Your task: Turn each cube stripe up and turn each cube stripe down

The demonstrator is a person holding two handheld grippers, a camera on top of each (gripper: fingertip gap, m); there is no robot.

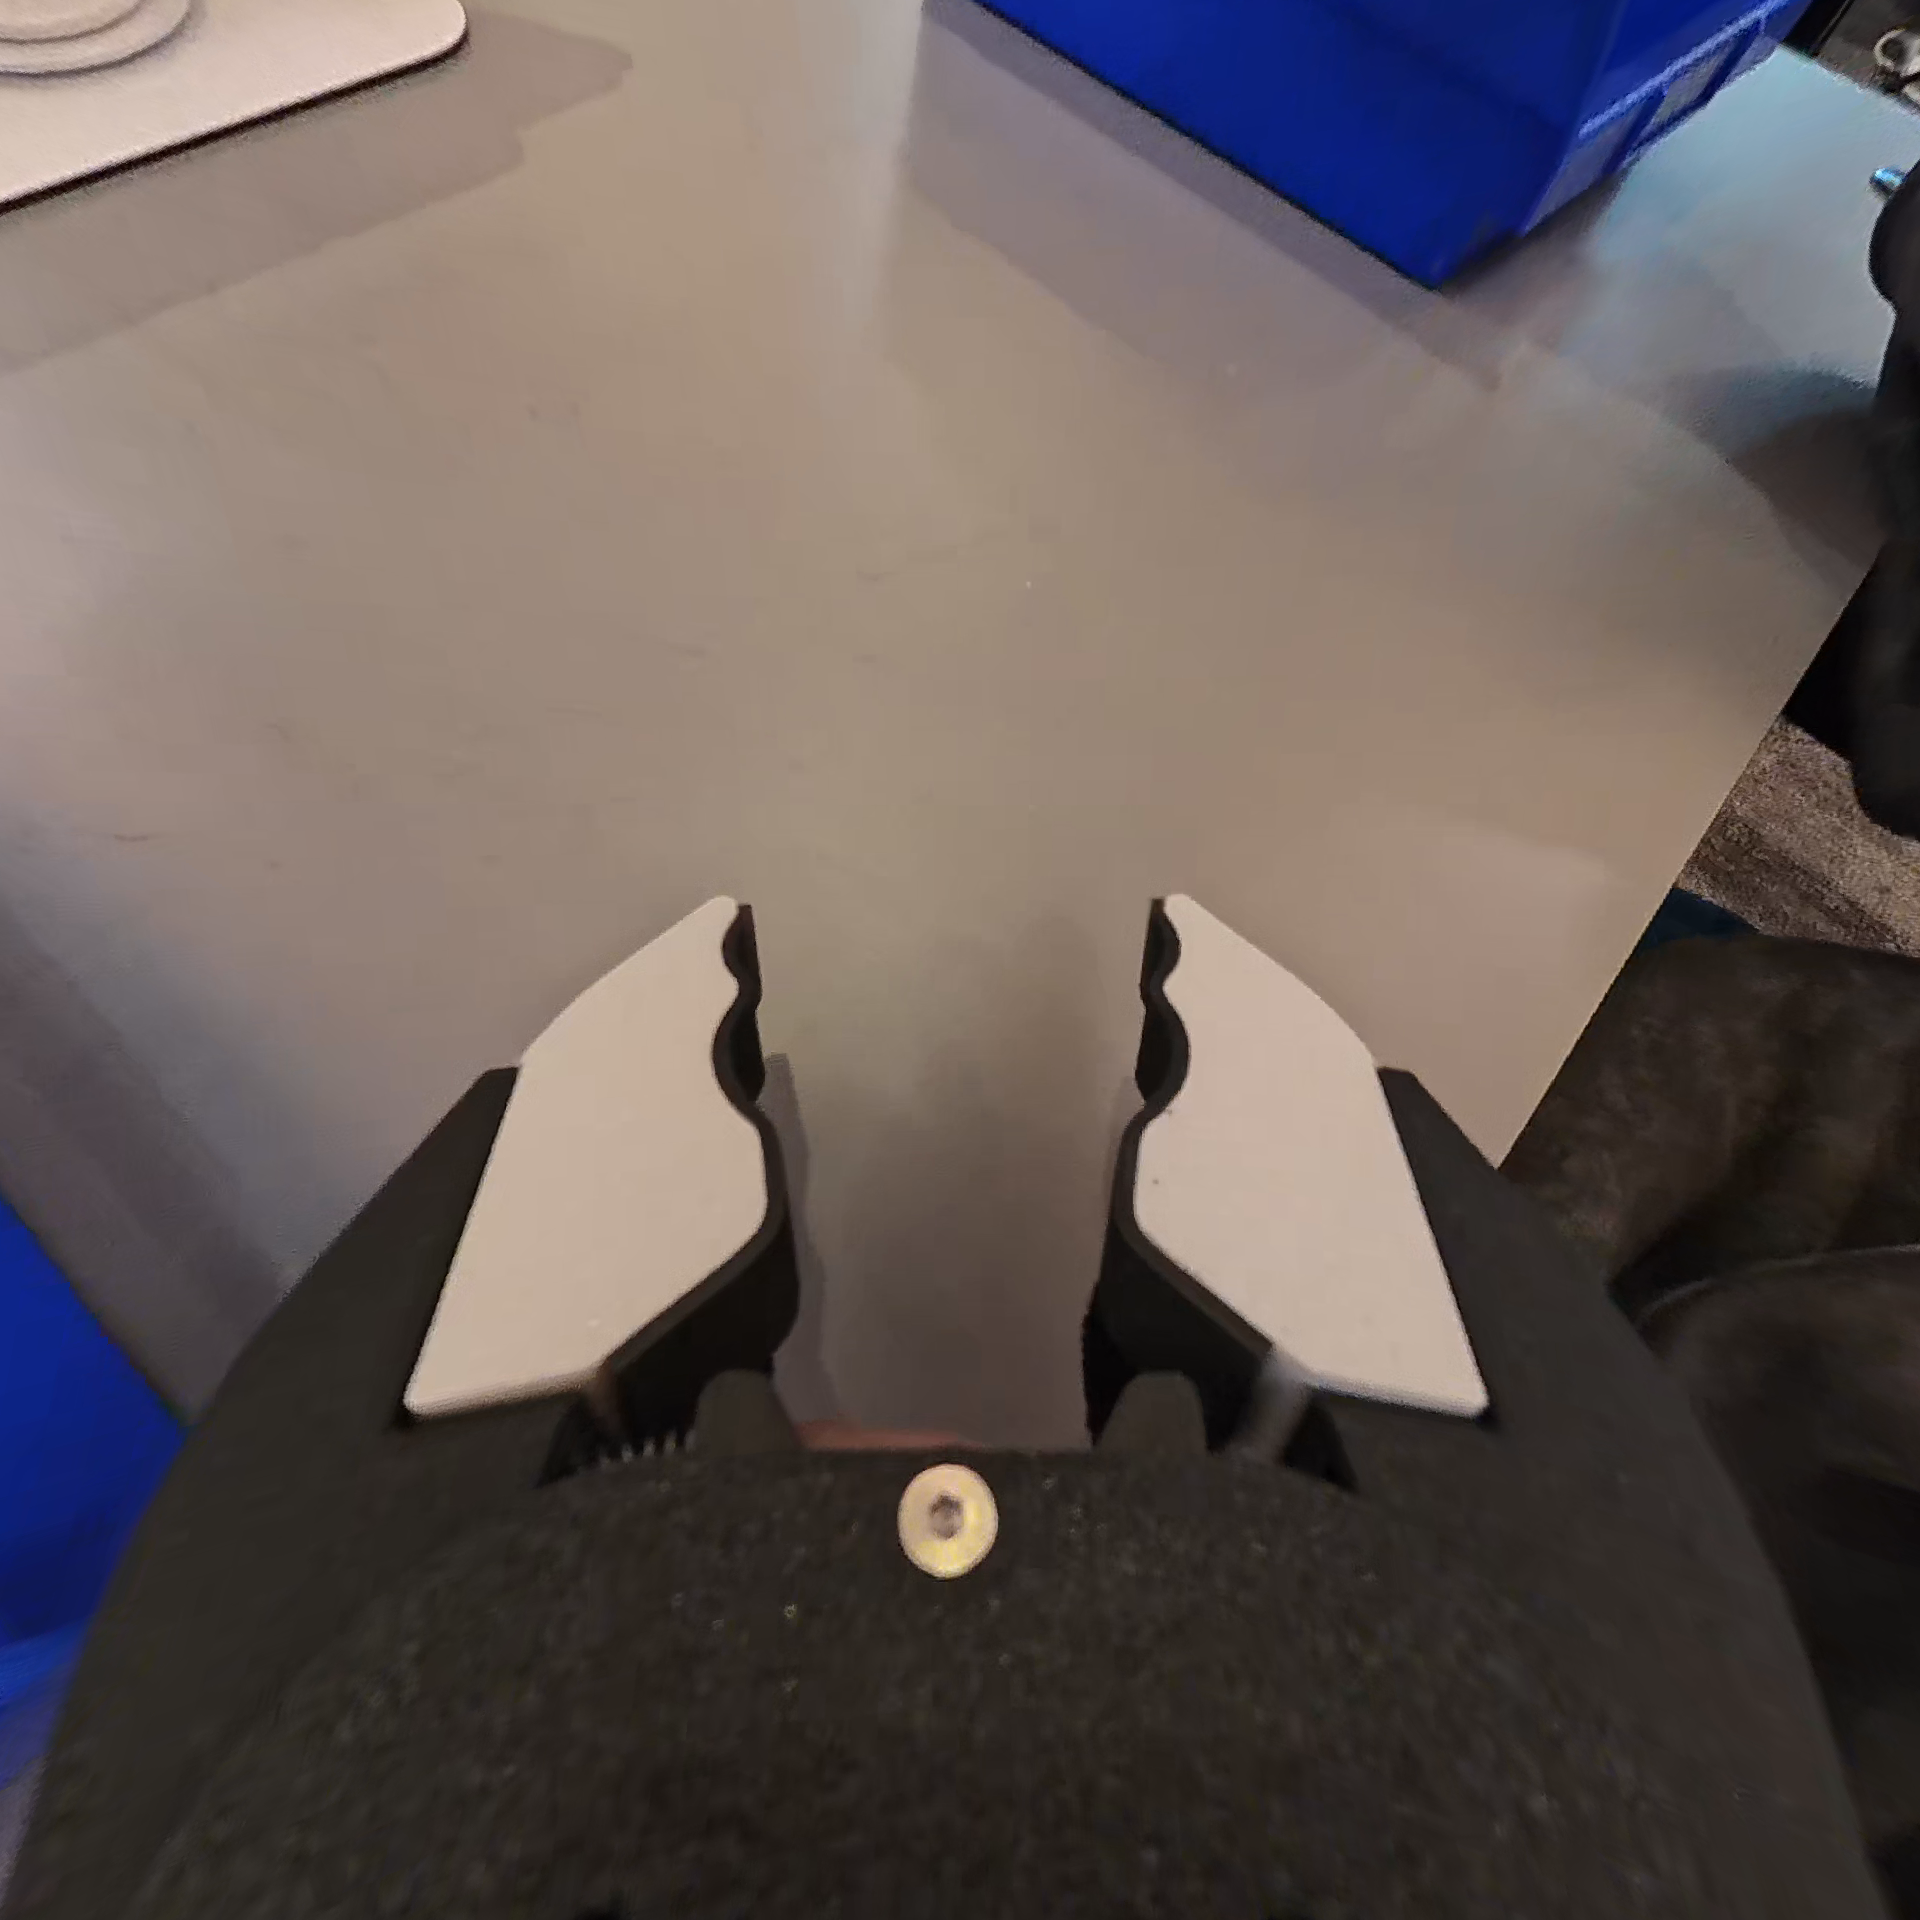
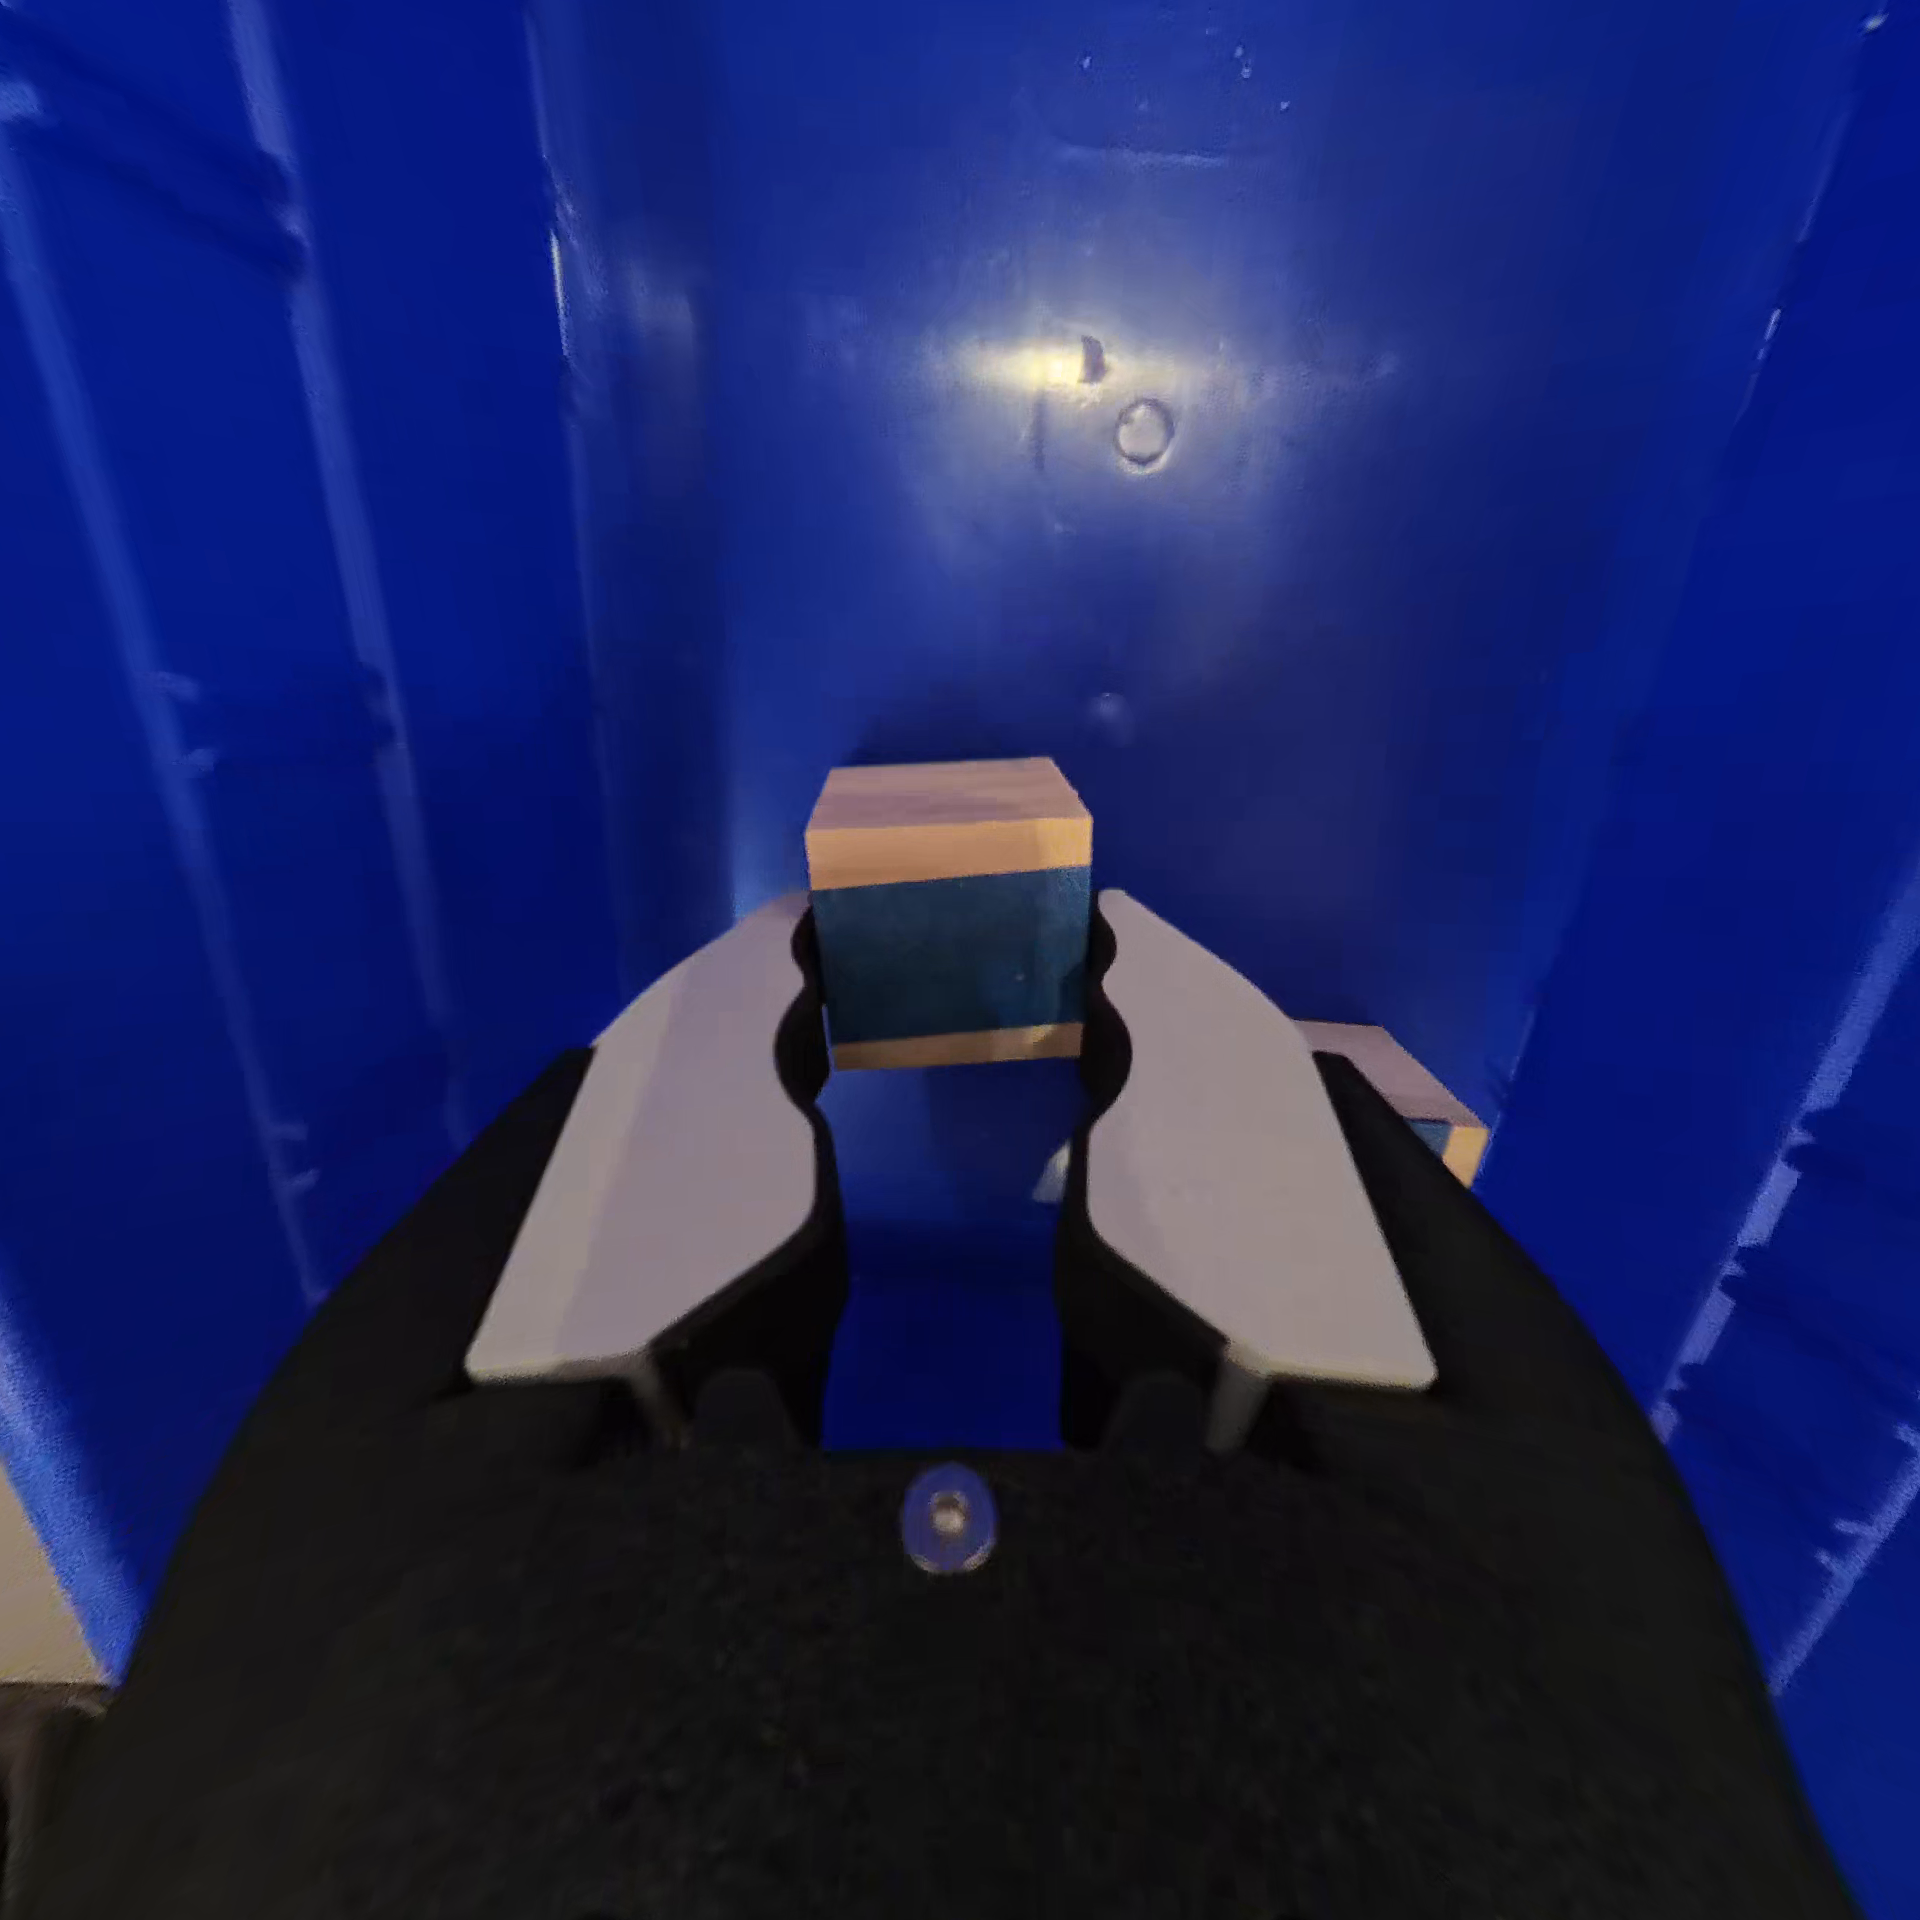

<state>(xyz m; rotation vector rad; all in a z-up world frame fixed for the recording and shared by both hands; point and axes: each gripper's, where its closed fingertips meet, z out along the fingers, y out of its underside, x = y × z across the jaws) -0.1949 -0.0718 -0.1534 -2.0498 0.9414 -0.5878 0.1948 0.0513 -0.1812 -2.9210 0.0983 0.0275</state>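
— Where's the cube right now?

— Down inside the blue bin, between the tips of the right tongs. Wooden block with a blue stripe; the stripe faces the camera, with plain wood above and below it. The fingers sit against both its sides, so I'd say they're clenched on it, though whether it rests on the bin floor or is lifted, I can't tell.

— Any others?

— A second cube lies just beside the right finger, near the bin wall, partly hidden.

— And the other tongs?

— The left tongs hang released over the bare grey tabletop, nothing between them. Another blue bin sits at the far edge, a white mat in the corner.

— How should the turn go?

— My guess: keep the grip square on the side faces, roll the wrist a quarter turn so the stripe ends on top, and steer clear of that neighbour and the wall.
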